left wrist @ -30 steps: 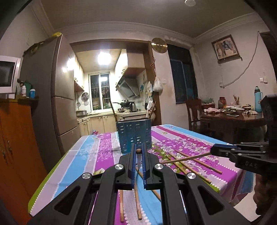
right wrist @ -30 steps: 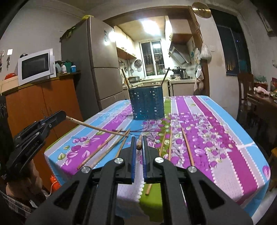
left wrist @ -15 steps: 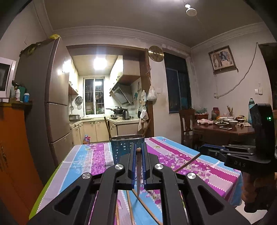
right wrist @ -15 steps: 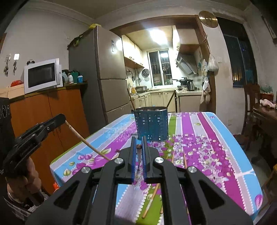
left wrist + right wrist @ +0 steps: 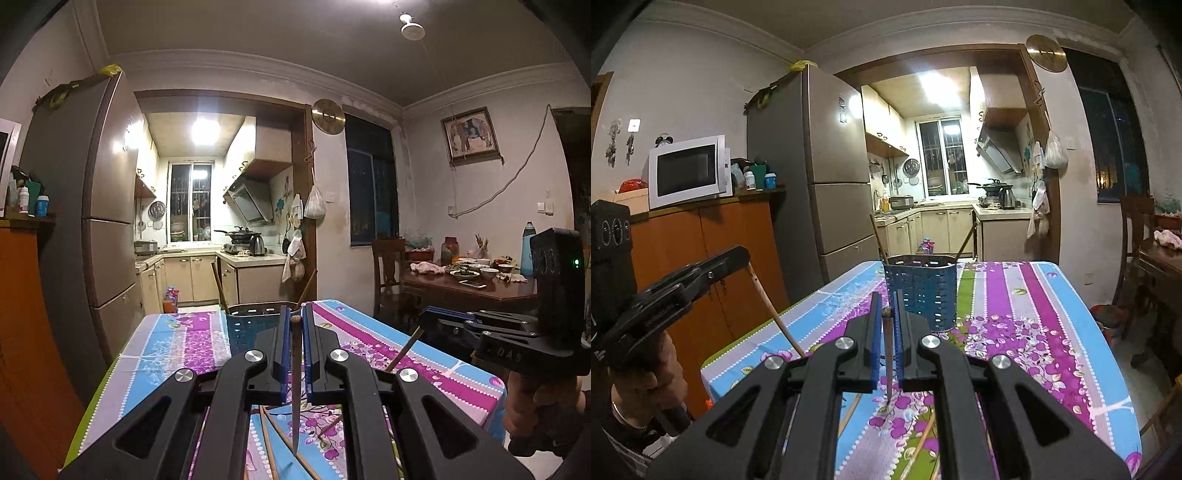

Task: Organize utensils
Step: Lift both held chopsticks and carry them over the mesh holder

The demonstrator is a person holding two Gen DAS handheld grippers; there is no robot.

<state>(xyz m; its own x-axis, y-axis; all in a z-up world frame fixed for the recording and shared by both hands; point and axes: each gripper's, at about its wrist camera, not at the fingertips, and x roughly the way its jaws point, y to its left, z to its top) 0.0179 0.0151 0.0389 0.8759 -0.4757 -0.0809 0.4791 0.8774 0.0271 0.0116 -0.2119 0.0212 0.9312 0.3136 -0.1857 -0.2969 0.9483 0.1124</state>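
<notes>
A blue perforated utensil holder (image 5: pixel 920 290) stands on the table with two chopsticks leaning in it; it also shows in the left wrist view (image 5: pixel 255 326). My left gripper (image 5: pixel 294 325) is shut on a wooden chopstick (image 5: pixel 295 387) that hangs point down above the table. My right gripper (image 5: pixel 886 314) is shut on another chopstick (image 5: pixel 888 362), point down near the cloth. Each gripper shows in the other's view, the left one (image 5: pixel 737 258) and the right one (image 5: pixel 428 319), with its chopstick. Several loose chopsticks (image 5: pixel 275 443) lie on the cloth below.
The table has a striped floral cloth (image 5: pixel 1015 314). A fridge (image 5: pixel 827 166) and an orange cabinet (image 5: pixel 713 266) with a microwave (image 5: pixel 689 171) stand to the left. A dining table with dishes (image 5: pixel 469 284) and a chair (image 5: pixel 388 273) stand to the right.
Both grippers have risen and tilted up, lifting their chopsticks from near level off the cloth to hanging almost upright. The holder now sits lower in both views.
</notes>
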